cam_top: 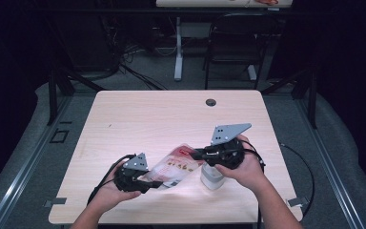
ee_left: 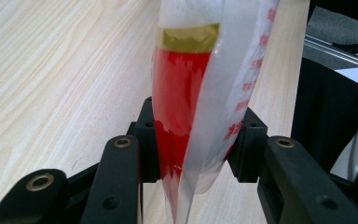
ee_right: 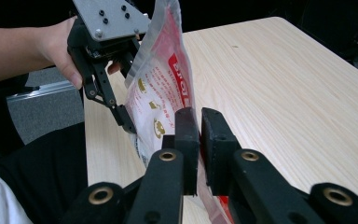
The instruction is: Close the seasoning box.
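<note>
Print on the pouch [cam_top: 177, 167] was too small to read from the high view; its near end sat hidden inside the left gripper [cam_top: 145, 183]. White container [cam_top: 211, 178] near the table's [cam_top: 147, 114] front right edge was mostly covered by the right hand [cam_top: 248, 167]. In the right gripper view the pouch's lower edge ran behind the right gripper [ee_right: 199, 122], contact unclear.

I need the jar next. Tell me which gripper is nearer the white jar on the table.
Right. The right gripper is beside the white jar, pinching the bag's top edge; the left gripper holds the bag's other end, farther away.
</note>
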Action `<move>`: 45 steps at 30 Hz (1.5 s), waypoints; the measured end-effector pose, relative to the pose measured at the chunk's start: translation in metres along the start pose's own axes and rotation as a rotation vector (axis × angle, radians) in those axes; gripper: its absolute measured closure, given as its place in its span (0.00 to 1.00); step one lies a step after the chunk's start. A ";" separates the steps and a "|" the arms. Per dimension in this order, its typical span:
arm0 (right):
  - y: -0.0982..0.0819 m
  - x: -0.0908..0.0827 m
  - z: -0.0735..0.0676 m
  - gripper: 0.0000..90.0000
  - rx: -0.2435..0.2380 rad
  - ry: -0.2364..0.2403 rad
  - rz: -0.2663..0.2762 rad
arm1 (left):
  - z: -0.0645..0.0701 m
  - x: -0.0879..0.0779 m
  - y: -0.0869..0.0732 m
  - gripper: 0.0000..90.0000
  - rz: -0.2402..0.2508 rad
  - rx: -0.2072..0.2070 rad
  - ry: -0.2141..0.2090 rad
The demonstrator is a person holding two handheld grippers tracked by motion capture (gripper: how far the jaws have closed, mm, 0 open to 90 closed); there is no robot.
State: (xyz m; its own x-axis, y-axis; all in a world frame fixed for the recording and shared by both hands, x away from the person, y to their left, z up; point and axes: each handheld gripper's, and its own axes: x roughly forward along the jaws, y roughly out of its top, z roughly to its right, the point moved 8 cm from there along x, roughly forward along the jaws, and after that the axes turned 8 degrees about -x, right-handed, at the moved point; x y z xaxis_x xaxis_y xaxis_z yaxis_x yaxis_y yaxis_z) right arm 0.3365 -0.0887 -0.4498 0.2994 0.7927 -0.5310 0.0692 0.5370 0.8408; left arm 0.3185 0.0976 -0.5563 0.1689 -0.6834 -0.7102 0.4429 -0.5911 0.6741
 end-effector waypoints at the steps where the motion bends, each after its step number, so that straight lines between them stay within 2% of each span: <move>1: -0.001 0.000 0.000 0.96 0.000 0.000 0.001 | 0.000 -0.001 0.000 0.70 -0.007 0.004 0.001; 5: -0.002 -0.001 0.001 0.98 -0.001 -0.010 0.009 | -0.001 -0.003 0.002 0.70 0.000 0.002 0.002; 19: -0.010 -0.002 0.004 1.00 0.007 -0.041 0.048 | -0.003 -0.014 0.009 0.71 -0.026 0.014 0.019; 34: -0.020 -0.008 0.008 1.00 0.039 -0.060 0.085 | -0.001 -0.019 0.016 0.72 0.021 0.007 0.001; 45: -0.027 -0.008 0.009 1.00 0.051 -0.078 0.104 | -0.002 -0.022 0.018 0.72 0.023 0.003 0.001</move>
State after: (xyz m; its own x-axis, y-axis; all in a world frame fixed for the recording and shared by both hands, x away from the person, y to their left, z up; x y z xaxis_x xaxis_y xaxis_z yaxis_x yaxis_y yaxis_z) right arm 0.3405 -0.1119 -0.4679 0.3808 0.8173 -0.4325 0.0813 0.4363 0.8961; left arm 0.3245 0.1027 -0.5286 0.1802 -0.6962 -0.6948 0.4364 -0.5764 0.6908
